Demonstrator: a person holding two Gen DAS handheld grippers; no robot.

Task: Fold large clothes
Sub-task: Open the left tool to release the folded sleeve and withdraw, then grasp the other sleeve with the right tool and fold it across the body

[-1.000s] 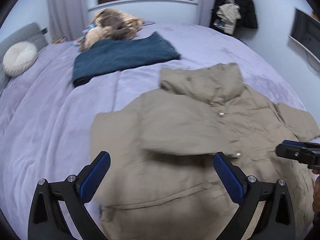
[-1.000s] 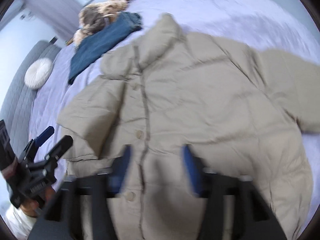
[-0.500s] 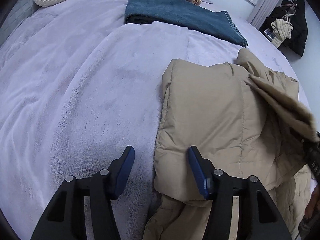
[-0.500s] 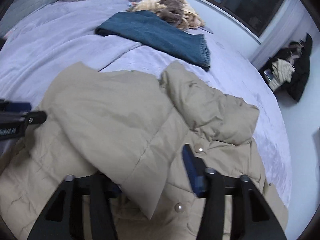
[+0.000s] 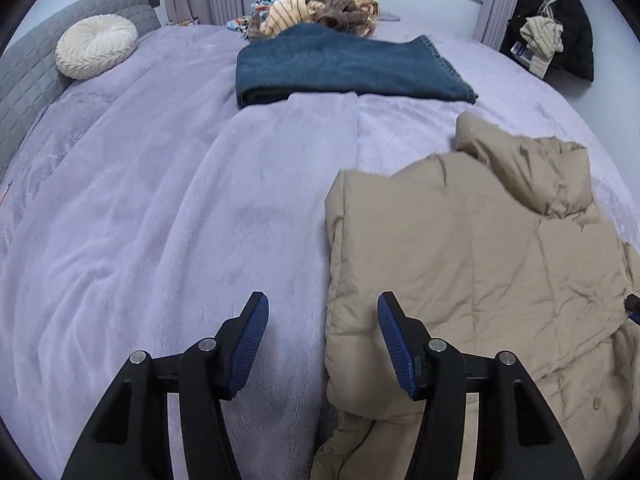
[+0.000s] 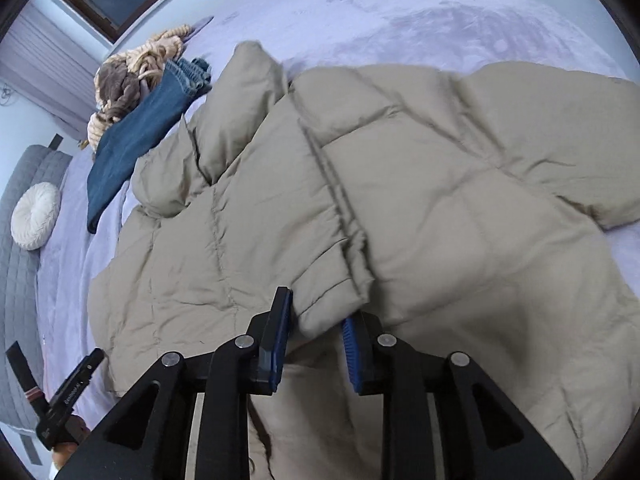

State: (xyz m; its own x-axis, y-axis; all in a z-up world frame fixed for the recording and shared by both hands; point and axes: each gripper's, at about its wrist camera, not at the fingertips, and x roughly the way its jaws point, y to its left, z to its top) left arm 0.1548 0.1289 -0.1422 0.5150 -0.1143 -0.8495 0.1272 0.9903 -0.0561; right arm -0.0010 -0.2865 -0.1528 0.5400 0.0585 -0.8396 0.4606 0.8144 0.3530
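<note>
A beige puffer jacket (image 5: 472, 264) lies on the lilac bed, its left side folded over the body. It fills the right wrist view (image 6: 420, 208) too. My left gripper (image 5: 323, 332) is open and empty, low over the bed at the jacket's folded left edge. My right gripper (image 6: 316, 316) has its jaws around the cuff of the folded sleeve (image 6: 332, 300), which sits between the blue pads. The left gripper also shows in the right wrist view (image 6: 76, 384) at the lower left.
A folded dark blue blanket (image 5: 340, 68) lies further up the bed (image 5: 160, 220), with a heap of brown and tan clothes (image 5: 320, 4) behind it. A round white cushion (image 5: 96, 46) rests against the grey headboard (image 5: 32, 64). Dark coats (image 5: 556, 20) hang at the right.
The left side of the jacket has been folded over the body and laid down. My left gripper let go and narrowed its opening. My right gripper moved to the sleeve cuff.
</note>
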